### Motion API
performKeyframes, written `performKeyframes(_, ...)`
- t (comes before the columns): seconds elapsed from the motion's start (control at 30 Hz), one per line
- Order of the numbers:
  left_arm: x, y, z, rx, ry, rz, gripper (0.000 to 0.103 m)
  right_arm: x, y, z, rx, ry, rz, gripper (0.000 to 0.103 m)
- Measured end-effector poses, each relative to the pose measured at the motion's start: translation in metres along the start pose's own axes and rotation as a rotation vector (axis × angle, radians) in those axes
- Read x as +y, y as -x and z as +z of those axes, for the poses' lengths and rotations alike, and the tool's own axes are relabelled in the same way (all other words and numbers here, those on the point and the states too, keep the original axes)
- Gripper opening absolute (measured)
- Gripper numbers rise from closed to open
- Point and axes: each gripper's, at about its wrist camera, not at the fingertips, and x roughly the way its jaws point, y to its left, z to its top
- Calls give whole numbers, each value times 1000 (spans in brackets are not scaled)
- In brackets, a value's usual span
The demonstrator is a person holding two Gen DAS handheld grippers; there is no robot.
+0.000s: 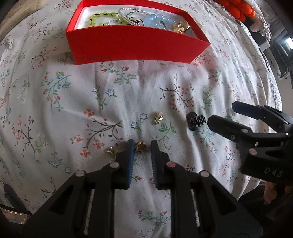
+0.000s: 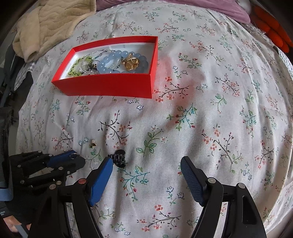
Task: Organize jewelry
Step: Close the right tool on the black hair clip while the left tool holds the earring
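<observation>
Looking through the left wrist, I see my left gripper (image 1: 142,146) narrow around a gold earring (image 1: 141,146) mid-bedspread (image 1: 55,113); pads may slip off. Right wrist: my right gripper (image 2: 146,166) gapes empty, red box (image 2: 109,87) beyond.

Bedroom in a home. Work surface is a bed w/ white floral-print sheet (image 2: 210,102), soft and creased. Cream quilted blanket (image 2: 47,23) bunched at 10 o'clock in right wrist view, purple bedding (image 2: 183,7) at 12, orange plush item (image 2: 271,34) at 1–2.
</observation>
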Motion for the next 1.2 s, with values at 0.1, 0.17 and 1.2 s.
performKeyframes(0.1, -6, -1, 2, -5, 6, 6, 14, 1, -5, 0, 13, -5, 12, 78)
performKeyframes(0.17, -6, 4, 2, -18, 7, -1, 14, 2, -7, 1, 20, -10, 18, 78)
performKeyframes(1.2, 20, 29, -2, -82, 67, -23, 14, 51, -24, 9, 20, 72, 50, 24)
